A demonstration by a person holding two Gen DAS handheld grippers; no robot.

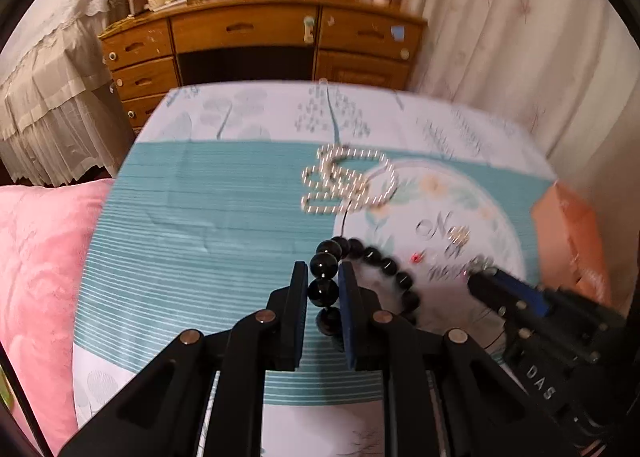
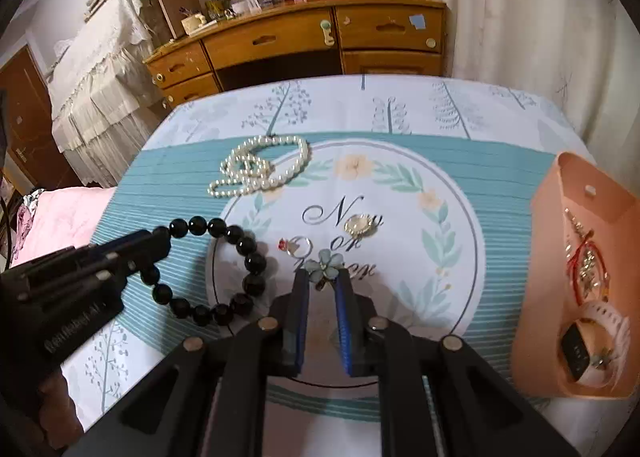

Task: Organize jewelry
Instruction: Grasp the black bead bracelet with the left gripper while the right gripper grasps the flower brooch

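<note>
A black bead bracelet is pinched between the fingers of my left gripper, which is shut on it; the rest of the loop trails over the tablecloth. My right gripper is shut on a pale green flower ornament at its fingertips. Each gripper shows in the other view: the left gripper at the left, the right gripper at the right. On the cloth lie a pearl necklace, a ring with a red stone and a round gold piece.
A peach-coloured box at the table's right edge holds red cord jewelry and a white watch. A wooden desk with drawers stands beyond the table. A pink blanket lies to the left and a curtain hangs at the right.
</note>
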